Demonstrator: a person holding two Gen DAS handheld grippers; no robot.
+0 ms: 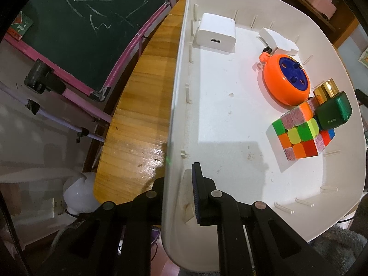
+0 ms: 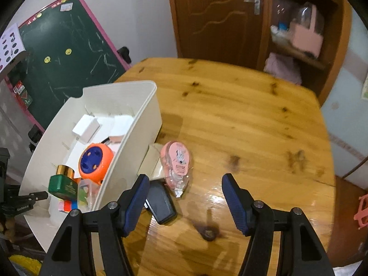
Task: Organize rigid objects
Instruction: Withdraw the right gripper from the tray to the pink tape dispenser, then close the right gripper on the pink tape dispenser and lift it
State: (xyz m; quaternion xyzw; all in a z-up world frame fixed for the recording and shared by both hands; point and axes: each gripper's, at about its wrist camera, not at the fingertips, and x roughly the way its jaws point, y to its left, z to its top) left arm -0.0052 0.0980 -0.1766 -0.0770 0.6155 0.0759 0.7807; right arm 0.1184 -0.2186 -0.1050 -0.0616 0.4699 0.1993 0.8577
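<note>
Nearest in the left wrist view, the left claw (image 1: 178, 197) is clamped on the near-left wall of a white bin (image 1: 174, 119), one finger inside and the other outside. Inside the bin, on its right side, a Rubik's cube (image 1: 299, 133) lies with a dark green box (image 1: 333, 111) resting against its far corner, and a gold cylinder (image 1: 325, 89) sits just behind that box. Farther in, an orange and blue round toy (image 1: 285, 78) lies flat, touching a white block (image 1: 278, 39) at the far wall. A white charger (image 1: 217, 33) sits in the far-left corner.

In the right wrist view, the right claw (image 2: 185, 203) hangs wide apart and empty above the wooden surface (image 2: 253, 119). Just beyond its left finger, a black rectangular object (image 2: 161, 203) lies on the surface beside the bin's right wall. A little farther, a pink correction-tape dispenser (image 2: 178, 164) lies with its tip toward the claw, and a beige object (image 2: 153, 162) is wedged between it and the bin. Past the surface's far edge stand a green chalkboard (image 2: 66, 53) to the left and a brown door (image 2: 218, 16).
</note>
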